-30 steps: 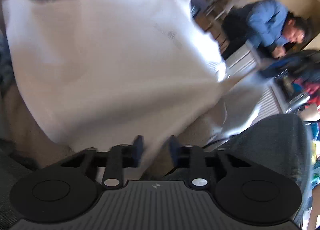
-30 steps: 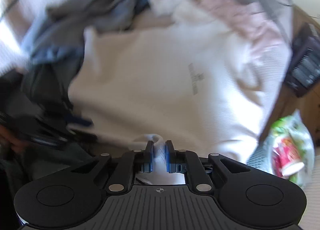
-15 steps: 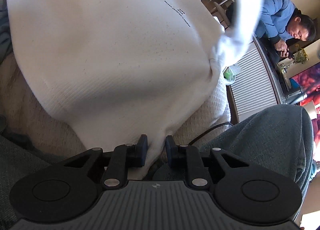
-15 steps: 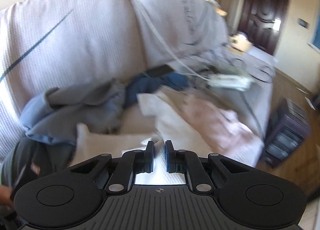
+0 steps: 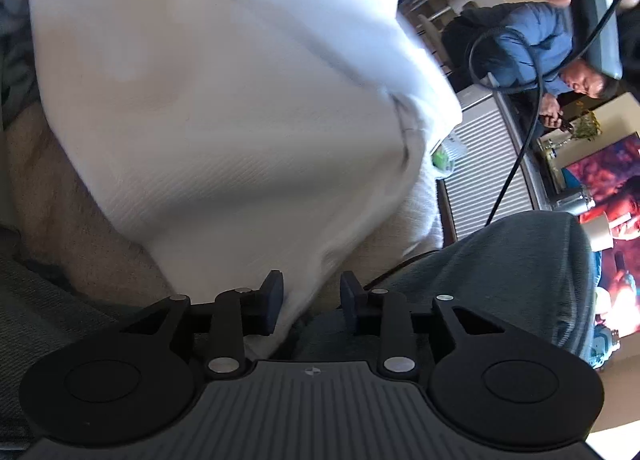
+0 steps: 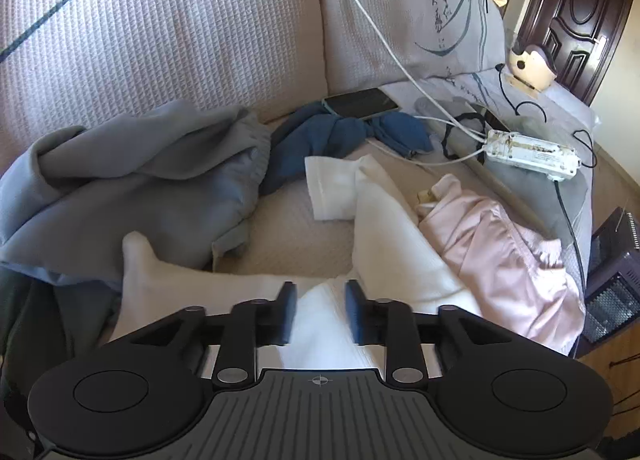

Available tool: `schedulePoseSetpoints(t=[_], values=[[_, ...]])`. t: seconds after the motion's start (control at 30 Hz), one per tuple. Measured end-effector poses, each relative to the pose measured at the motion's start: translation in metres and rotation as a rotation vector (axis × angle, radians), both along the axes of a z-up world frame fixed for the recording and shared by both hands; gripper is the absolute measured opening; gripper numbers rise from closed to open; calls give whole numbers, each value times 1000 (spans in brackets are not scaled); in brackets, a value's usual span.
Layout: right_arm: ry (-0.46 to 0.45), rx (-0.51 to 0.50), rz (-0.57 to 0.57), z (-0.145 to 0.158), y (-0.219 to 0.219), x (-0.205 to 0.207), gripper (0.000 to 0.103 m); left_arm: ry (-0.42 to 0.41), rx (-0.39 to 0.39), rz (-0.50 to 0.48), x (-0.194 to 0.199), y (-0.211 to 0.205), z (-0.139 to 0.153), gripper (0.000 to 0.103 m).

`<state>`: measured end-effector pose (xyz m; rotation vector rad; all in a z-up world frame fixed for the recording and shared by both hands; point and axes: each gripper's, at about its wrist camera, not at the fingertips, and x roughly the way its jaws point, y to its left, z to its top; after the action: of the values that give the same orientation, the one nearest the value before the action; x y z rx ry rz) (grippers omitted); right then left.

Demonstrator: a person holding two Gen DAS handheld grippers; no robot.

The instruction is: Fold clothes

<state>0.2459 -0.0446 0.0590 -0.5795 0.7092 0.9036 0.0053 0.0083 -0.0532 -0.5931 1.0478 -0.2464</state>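
Both grippers are releasing the white garment onto the sofa seat — left gripper and right gripper jaws opening, cloth lying loose between them — so each should be pulling back slowly, without dragging the fold askew.

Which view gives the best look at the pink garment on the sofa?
The right wrist view. The pink garment lies crumpled and sharp at the right, beside the white garment. The left wrist view shows at most a blurred pale scrap at its top edge.
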Motion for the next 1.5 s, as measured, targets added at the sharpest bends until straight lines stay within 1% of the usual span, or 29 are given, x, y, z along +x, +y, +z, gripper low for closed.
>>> schedulePoseSetpoints(t=[0.07, 0.2, 0.3, 0.4, 0.47, 0.6, 0.7, 0.73, 0.77, 0.8, 0.83, 0.87, 0.93, 0.97, 1.0, 1.03, 1.07, 1.1, 1.17, 1.27, 1.33, 1.37, 1.4, 1.43, 1.5], values=[[-11, -1, 6, 5, -15, -6, 35, -37, 3, 7, 1, -2, 10, 27], [-30, -8, -13, 11, -59, -13, 35, -161, 21, -3, 12, -12, 36, 25], [-3, -19, -108, 3, -105, -7, 35, -216, 33, -43, 35, -32, 41, 25], [47, -44, -223, -18, -148, 2, 35, -231, 48, -101, 65, -57, 37, 25], [79, -74, -277, -37, -172, 4, 35, -221, 62, -135, 87, -74, 32, 25], [145, -103, -346, -74, -204, 8, 35, -189, 123, -156, 117, -94, 18, 26], [177, -70, -359, -93, -214, 13, 36, -168, 118, -160, 124, -96, 11, 24], [184, -56, -359, -97, -214, 15, 36, -163, 115, -163, 128, -97, 9, 21], [185, -43, -355, -100, -214, 18, 38, -156, 111, -168, 131, -98, 8, 12], [182, -31, -351, -102, -213, 20, 42, -145, 105, -173, 134, -98, 6, 10], [183, -28, -342, -104, -213, 22, 43, -133, 96, -177, 138, -99, 5, 8], [189, -31, -332, -107, -211, 22, 43, -122, 83, -180, 139, -99, 3, 8], [199, -37, -310, -112, -208, 24, 42, -86, 31, -200, 142, -100, 1, 6], [204, -40, -299, -114, -207, 24, 39, -71, 6, -205, 142, -101, 0, 6], [210, -43, -288, -117, -206, 25, 29, -61, -7, -218, 141, -102, -1, 6], [208, -43, -282, -119, -206, 24, 23, -57, -5, -243, 140, -106, 0, 6], [202, -40, -279, -119, -206, 22, 14, -55, 4, -272, 139, -109, 1, 6], [197, -39, -279, -118, -208, 21, 11, -53, 13, -301, 138, -113, 3, 6], [208, -21, -293, -113, -214, 20, 8, -57, 32, -355, 134, -119, 9, 6], [216, -19, -299, -110, -222, 16, 8, -21, 31, -389, 133, -123, 7, 6], [236, -33, -314, -120, -223, 15, 8, 48, 9, -367, 140, -118, -11, 6], [240, -46, -321, -128, -221, 14, 8, 88, -18, -332, 144, -114, -24, 6], [234, -50, -332, -135, -218, 14, 8, 110, -56, -296, 145, -108, -32, 6], [227, -51, -344, -139, -215, 14, 8, 119, -93, -267, 144, -104, -35, 6], [222, -58, -362, -138, -211, 14, 11, 97, -121, -232, 138, -96, -29, 7]])
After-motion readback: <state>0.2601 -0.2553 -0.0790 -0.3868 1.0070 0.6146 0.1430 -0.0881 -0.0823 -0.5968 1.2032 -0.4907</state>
